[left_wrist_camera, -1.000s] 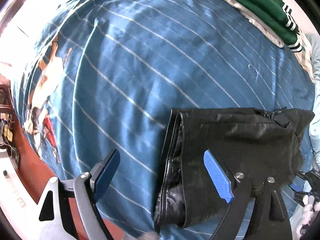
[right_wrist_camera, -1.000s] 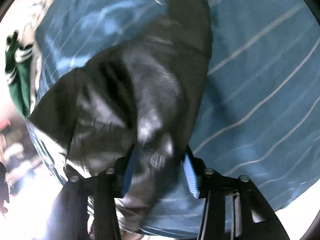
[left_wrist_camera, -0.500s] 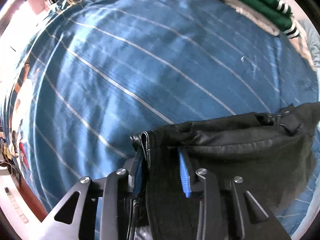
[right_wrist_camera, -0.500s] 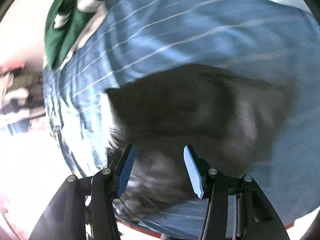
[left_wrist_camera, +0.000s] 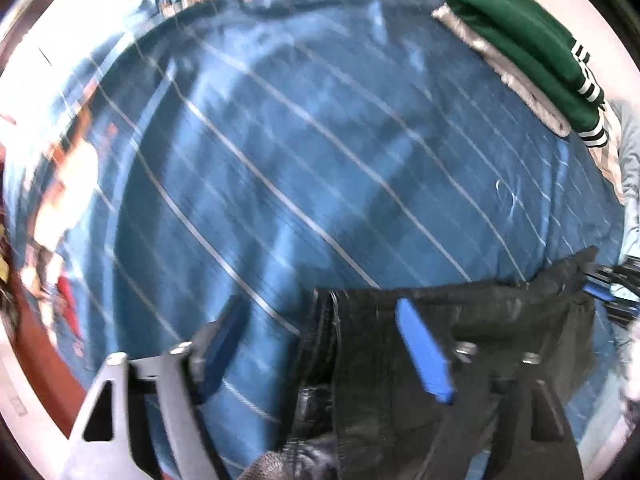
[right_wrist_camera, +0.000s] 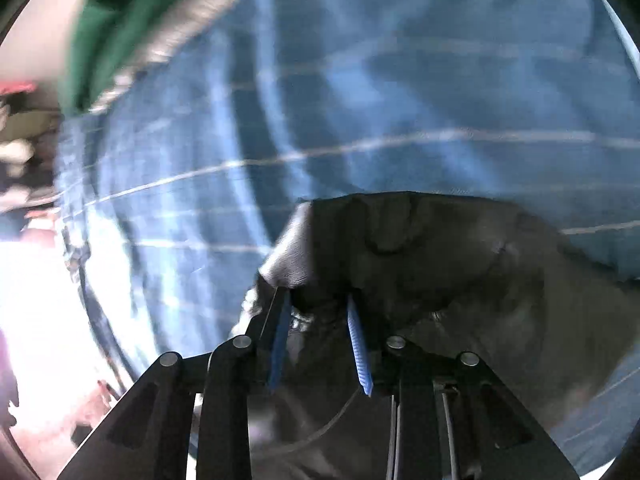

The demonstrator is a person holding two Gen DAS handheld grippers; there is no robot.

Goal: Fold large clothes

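Left wrist view: left tongs [left_wrist_camera: 320, 352] spread wide, gripping nothing, straddling folded edge of black garment [left_wrist_camera: 460, 320] lying on blue striped bed [left_wrist_camera: 280, 180]; folded green garment [left_wrist_camera: 532, 48] well apart at far edge.

Right wrist view: right tongs [right_wrist_camera: 320, 340] nearly closed on a bunch of black garment [right_wrist_camera: 460, 272]. Risk, judged: slick layers sliding apart, fold skewing under one-sided pull.

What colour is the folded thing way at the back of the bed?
Dark green folded garment, with black-and-white striped cuffs. Left wrist view shows it best.
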